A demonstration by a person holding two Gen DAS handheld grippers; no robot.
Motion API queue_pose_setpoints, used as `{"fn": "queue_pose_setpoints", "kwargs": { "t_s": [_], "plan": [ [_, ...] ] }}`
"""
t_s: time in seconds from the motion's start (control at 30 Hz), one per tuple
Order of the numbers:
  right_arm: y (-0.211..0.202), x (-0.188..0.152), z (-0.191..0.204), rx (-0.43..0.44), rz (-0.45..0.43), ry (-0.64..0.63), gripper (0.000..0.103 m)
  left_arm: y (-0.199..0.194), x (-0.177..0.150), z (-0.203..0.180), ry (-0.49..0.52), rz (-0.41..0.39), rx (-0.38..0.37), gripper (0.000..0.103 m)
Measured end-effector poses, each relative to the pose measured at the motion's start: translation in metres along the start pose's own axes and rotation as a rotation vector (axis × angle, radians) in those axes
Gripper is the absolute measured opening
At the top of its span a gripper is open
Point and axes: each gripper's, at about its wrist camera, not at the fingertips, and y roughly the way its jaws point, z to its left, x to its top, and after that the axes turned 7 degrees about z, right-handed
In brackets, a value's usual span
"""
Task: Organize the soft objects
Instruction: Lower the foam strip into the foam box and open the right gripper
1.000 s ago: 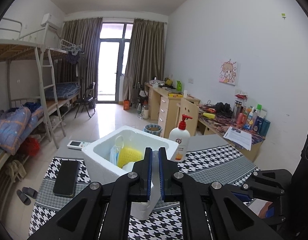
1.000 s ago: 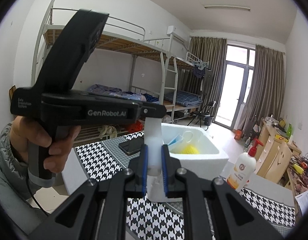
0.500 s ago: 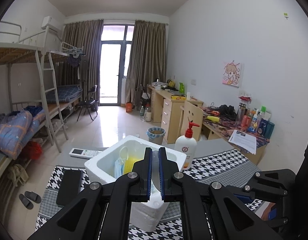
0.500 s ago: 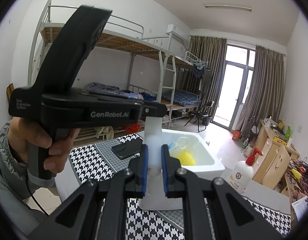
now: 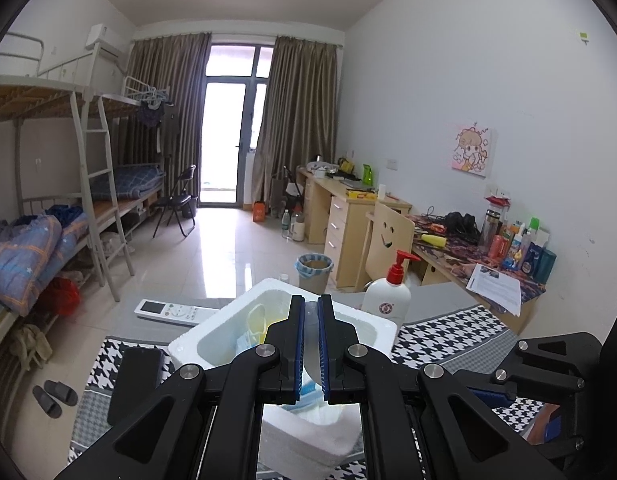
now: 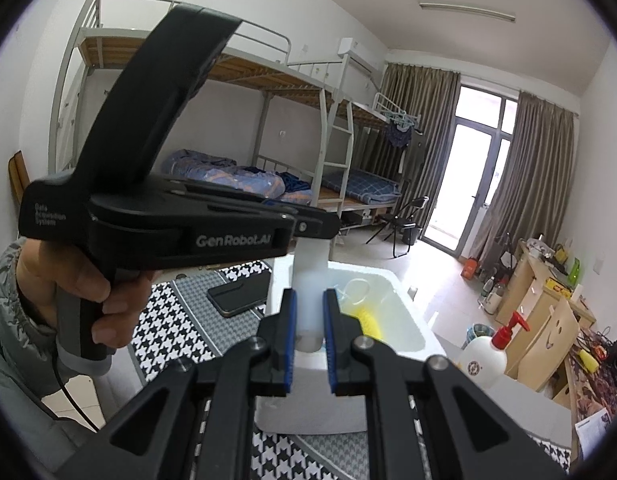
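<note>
Left wrist view: both grippers' fingers [image 5: 292,344] clench one translucent soft bottle [image 6: 308,280] above the foam box [image 5: 188,344].

Right gripper [image 6: 309,342]: blue-padded jaws set close on either side of a translucent white piece [image 6: 309,280], contact not clear. Left gripper [image 6: 308,227]: held in a hand [image 6: 78,280], its tip over the piece's top. White foam box [image 6: 382,312]: on checkered cloth [image 6: 164,320], holding a yellow object [image 6: 368,320]. Phone [image 6: 238,294]: left of box. Pump bottle [image 6: 484,358]: right of box.
</note>
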Motion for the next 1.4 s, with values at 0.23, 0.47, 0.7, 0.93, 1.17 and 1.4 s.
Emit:
{"fn": "queue_pose_setpoints", "kwargs": {
  "t_s": [0.23, 0.47, 0.7, 0.93, 1.17, 1.4],
  "plan": [
    [0.019, 0.002, -0.011, 0.013, 0.028, 0.019, 0.016, 0.016, 0.004, 0.008, 0.0, 0.011, 0.007, 0.007],
    [0.03, 0.006, -0.015, 0.013, 0.053, 0.02, 0.016, 0.033, 0.008, 0.014, 0.003, 0.037, 0.02, 0.007],
    [0.043, 0.004, -0.02, 0.01, 0.08, 0.031, 0.016, 0.047, 0.01, 0.019, 0.005, 0.053, 0.025, 0.007],
    [0.051, 0.005, -0.023, 0.015, 0.098, 0.039, 0.016, 0.063, 0.009, 0.022, 0.001, 0.084, 0.033, 0.007],
    [0.057, 0.005, -0.029, 0.018, 0.108, 0.063, 0.016, 0.07, 0.01, 0.024, -0.004, 0.092, 0.035, 0.007],
    [0.059, 0.007, -0.032, -0.002, 0.108, 0.078, 0.026, 0.076, 0.011, 0.025, -0.002, 0.107, 0.014, 0.007]
  ]
}}
